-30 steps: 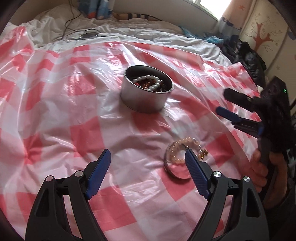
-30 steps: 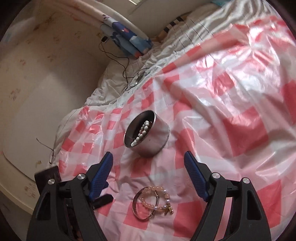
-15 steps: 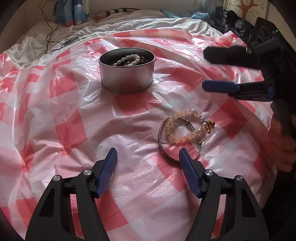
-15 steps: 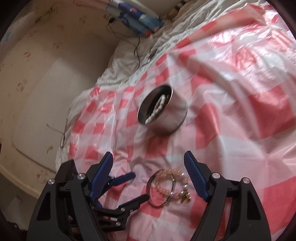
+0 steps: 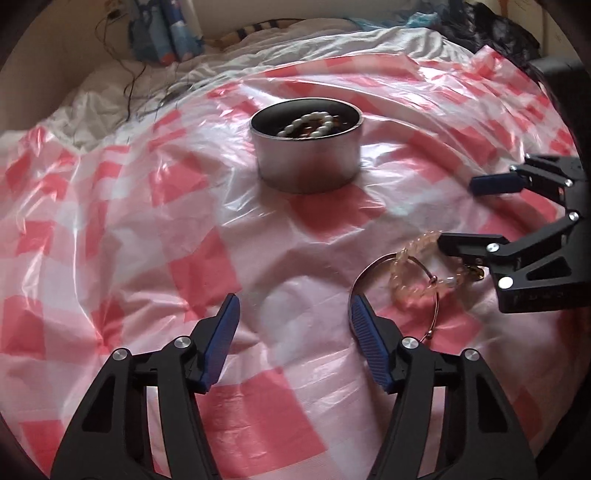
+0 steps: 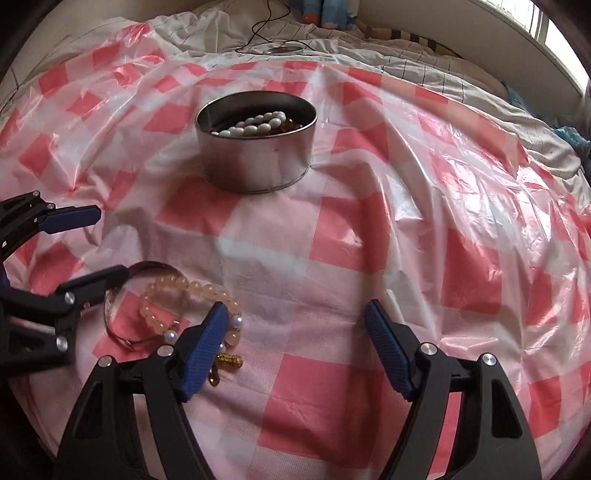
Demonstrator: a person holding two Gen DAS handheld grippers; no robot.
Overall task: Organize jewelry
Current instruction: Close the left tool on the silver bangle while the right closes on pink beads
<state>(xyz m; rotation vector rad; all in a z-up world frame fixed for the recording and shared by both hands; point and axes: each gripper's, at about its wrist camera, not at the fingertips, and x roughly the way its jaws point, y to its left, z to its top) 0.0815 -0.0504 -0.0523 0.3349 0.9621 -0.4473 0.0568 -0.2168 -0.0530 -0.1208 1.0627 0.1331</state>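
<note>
A round metal tin (image 5: 308, 146) (image 6: 256, 142) stands on the pink-checked plastic sheet and holds a white bead bracelet (image 5: 308, 123) (image 6: 255, 123). A pale pink bead bracelet (image 5: 410, 273) (image 6: 184, 295) lies on a thin metal bangle (image 5: 373, 269) (image 6: 122, 332) with a gold charm (image 6: 225, 363). My left gripper (image 5: 291, 321) (image 6: 101, 243) is open and empty, its right finger beside the bangle. My right gripper (image 6: 295, 325) (image 5: 456, 214) is open and empty, its left finger over the pink bracelet's end.
The checked plastic sheet (image 5: 184, 266) (image 6: 406, 229) covers a bed with rumpled white bedding (image 5: 332, 44) (image 6: 424, 70) behind. A cable (image 5: 129, 85) and blue patterned items (image 5: 166, 29) lie at the far edge. Dark clothing (image 5: 491, 33) sits at the far right.
Both grippers have come lower and closer to the jewelry pile. The right gripper swung round and now faces the tin, with the pile at its left finger. Both stay open.
</note>
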